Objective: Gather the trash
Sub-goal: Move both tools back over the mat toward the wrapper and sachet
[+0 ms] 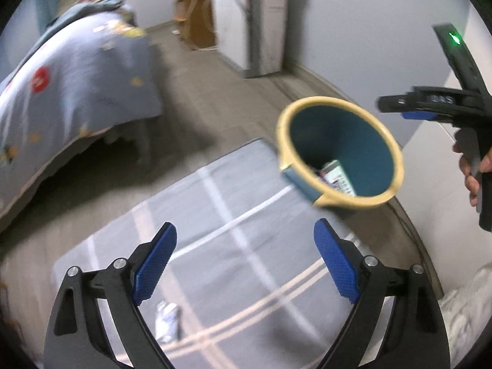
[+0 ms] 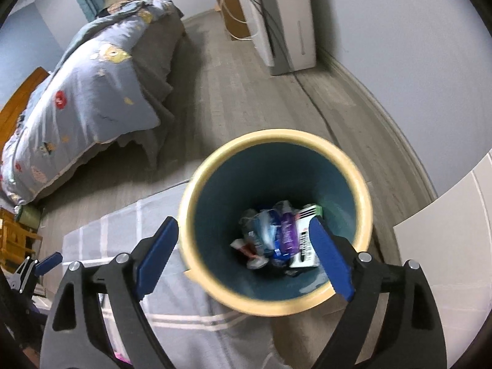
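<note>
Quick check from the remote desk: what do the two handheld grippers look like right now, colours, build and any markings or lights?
Both match: the left gripper and right gripper have black angular frames with silver bolt heads and two fingers faced with blue, finely textured pads. From the left wrist camera, the right gripper also shows a black pistol-style handle, white lettering too blurred to read, and a small green light. No sleeve is visible.

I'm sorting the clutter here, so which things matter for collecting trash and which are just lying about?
Job: bin, trash in bin, wrapper on rug.
Lying about: bed, rug, white appliance, cardboard.
</note>
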The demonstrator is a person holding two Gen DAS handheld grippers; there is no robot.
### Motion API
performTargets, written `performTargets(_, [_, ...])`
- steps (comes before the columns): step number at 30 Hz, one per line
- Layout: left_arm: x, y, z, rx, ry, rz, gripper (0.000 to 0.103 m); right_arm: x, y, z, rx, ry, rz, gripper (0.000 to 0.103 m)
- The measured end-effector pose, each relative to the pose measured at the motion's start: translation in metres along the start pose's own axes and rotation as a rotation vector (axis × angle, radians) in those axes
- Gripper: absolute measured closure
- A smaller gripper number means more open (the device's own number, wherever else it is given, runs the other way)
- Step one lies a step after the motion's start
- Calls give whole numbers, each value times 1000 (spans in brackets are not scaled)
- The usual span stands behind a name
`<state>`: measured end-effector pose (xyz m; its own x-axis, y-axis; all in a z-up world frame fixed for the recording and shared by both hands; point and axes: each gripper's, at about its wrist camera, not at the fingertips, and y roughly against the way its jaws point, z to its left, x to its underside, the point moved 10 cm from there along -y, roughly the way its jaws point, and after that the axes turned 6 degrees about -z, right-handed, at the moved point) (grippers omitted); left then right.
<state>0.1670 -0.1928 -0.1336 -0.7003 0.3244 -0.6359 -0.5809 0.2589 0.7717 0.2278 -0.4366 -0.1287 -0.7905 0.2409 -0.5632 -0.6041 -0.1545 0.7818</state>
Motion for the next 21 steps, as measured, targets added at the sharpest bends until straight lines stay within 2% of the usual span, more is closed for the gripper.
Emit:
performTargets(5, [22,37,48,-64,54,-7,13,22,14,43,-34,57,5,14])
performTargets(11, [50,76,90,-107,131,-24,13,74,22,113,-61,251,49,12])
performTargets(16, [70,100,108,-131,165,-47,12,128,32,161,-106,353,76,11])
performTargets(21, [94,108,134,-159,216,-46,12,193,36,206,-153,496,148,11])
